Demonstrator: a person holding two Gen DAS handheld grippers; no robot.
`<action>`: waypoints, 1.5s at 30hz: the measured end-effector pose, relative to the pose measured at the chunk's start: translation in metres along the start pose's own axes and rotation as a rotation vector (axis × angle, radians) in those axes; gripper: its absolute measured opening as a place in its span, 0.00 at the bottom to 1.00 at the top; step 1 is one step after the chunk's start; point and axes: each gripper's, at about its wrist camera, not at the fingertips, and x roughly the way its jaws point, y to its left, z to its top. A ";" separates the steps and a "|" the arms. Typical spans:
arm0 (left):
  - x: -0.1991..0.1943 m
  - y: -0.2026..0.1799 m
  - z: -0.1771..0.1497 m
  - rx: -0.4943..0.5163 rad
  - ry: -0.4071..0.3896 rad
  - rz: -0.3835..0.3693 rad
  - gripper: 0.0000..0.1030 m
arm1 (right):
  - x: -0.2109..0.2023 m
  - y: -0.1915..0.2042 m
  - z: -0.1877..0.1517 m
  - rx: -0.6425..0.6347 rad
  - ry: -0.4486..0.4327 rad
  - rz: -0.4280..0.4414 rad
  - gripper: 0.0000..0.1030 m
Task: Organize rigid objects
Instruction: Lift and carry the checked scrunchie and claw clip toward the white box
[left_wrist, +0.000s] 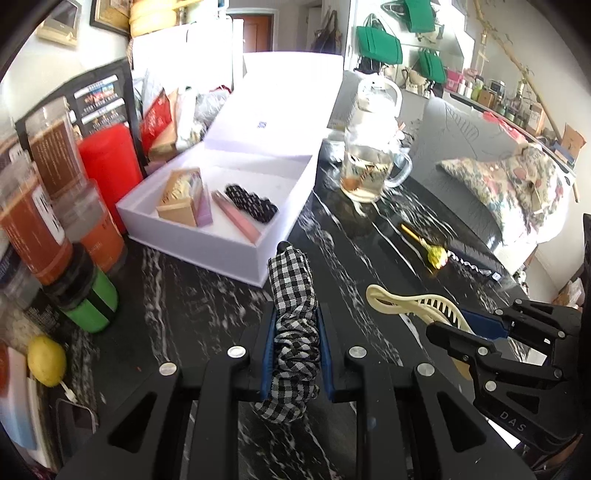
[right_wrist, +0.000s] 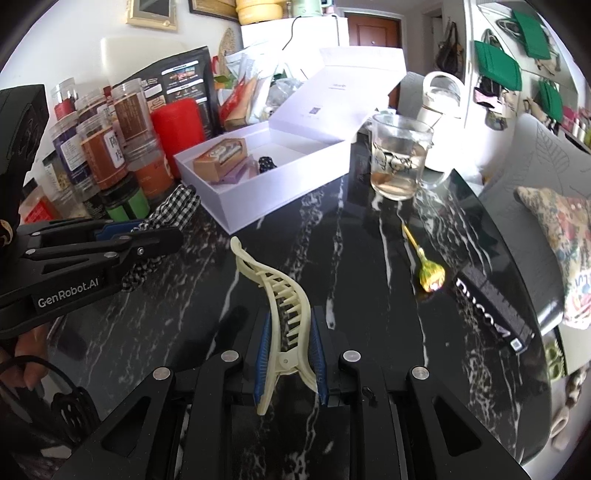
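Note:
My left gripper (left_wrist: 294, 317) is shut on a black-and-white checked hair clip (left_wrist: 293, 295) and holds it above the dark marble table, just in front of the open white box (left_wrist: 207, 236). It also shows in the right wrist view (right_wrist: 173, 206). My right gripper (right_wrist: 288, 332) is shut on a cream claw hair clip (right_wrist: 280, 291), to the right of the left gripper; the clip shows in the left wrist view (left_wrist: 406, 302). The box (right_wrist: 258, 206) holds a tan carton (left_wrist: 181, 199), a pink stick (left_wrist: 236, 216) and a black dotted clip (left_wrist: 251, 203).
Jars and a red canister (left_wrist: 107, 170) crowd the left side, with a green-labelled jar (left_wrist: 88, 299) and a lemon (left_wrist: 46, 360). A glass mug (left_wrist: 369, 162) stands behind. A lollipop (left_wrist: 432, 253) and a long black box (right_wrist: 495, 314) lie at right.

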 end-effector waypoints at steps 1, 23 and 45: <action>-0.001 0.001 0.003 0.004 -0.007 0.007 0.20 | 0.000 0.001 0.004 -0.004 -0.006 0.001 0.20; 0.005 0.035 0.070 -0.020 -0.094 0.037 0.20 | 0.013 0.004 0.079 -0.054 -0.050 0.023 0.20; 0.055 0.078 0.127 -0.082 -0.116 0.054 0.20 | 0.061 -0.004 0.145 -0.057 -0.060 0.017 0.20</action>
